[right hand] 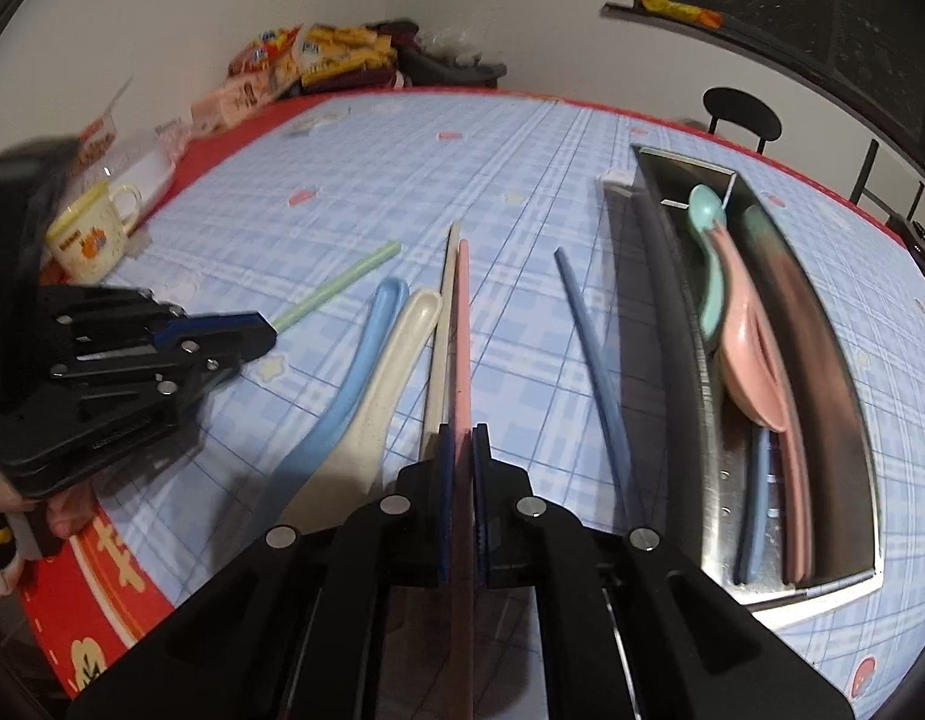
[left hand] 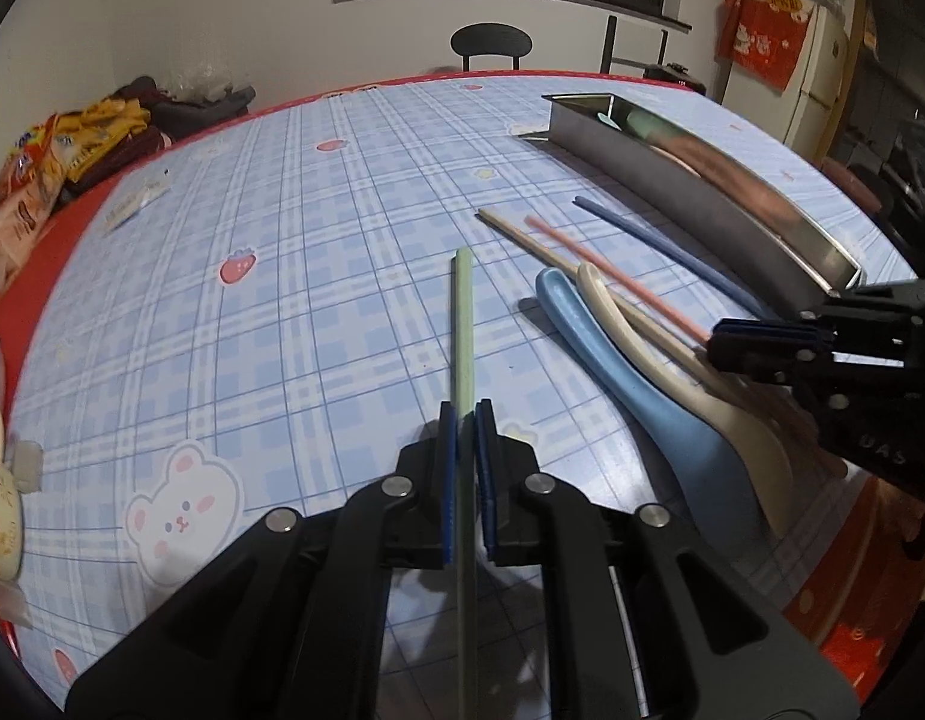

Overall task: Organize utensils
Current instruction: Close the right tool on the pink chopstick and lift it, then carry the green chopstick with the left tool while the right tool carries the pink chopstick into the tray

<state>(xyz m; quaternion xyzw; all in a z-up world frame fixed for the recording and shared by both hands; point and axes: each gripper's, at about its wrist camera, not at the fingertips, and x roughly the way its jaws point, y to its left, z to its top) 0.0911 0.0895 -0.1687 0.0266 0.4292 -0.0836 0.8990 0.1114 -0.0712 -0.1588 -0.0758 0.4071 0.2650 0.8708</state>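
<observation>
A: Status? 
B: The left gripper (left hand: pixel 465 420) clamps the green chopstick (left hand: pixel 462 312); the right gripper (right hand: pixel 462 441) clamps the pink chopstick (right hand: pixel 462 324). Both are in the pick-up step.

A: Next? 
B: Likely carry each to the steel tray (right hand: pixel 711 420) at two o'clock.

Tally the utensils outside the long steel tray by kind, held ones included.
Slim chopsticks: 4 (green chopstick, cream chopstick, pink chopstick, blue chopstick)
Deep-bowled spoons: 2 (light blue spoon, cream spoon)
Total: 6
</observation>
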